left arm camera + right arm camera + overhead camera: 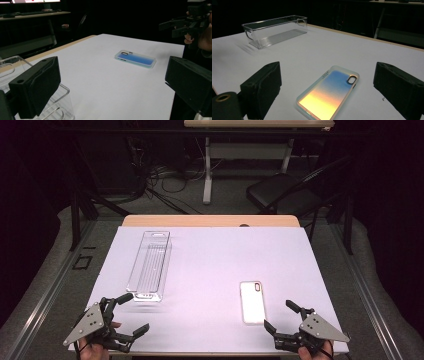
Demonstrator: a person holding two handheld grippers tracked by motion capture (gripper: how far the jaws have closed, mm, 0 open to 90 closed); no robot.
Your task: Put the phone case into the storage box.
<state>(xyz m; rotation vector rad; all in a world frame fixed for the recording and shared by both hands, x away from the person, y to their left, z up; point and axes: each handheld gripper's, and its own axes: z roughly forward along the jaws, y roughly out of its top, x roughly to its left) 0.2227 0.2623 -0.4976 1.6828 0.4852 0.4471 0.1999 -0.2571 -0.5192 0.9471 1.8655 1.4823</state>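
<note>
Phone case (252,301) lies flat at lower right of the high view, just ahead of my right gripper (281,322), jaws apart, empty. I judge approach pending; next, straddle its edges. My left gripper (129,315), jaws apart, sits beside the clear bin (149,265). Right gripper view reveals the case's iridescent sheen.

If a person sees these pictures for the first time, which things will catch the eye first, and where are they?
The eye goes first to the phone case, lying flat on the white table cover near the right gripper, whose open jaws frame it; it shimmers blue to orange. Next comes the clear plastic bin, long and empty, on the left side, just ahead of the open left gripper.
</note>
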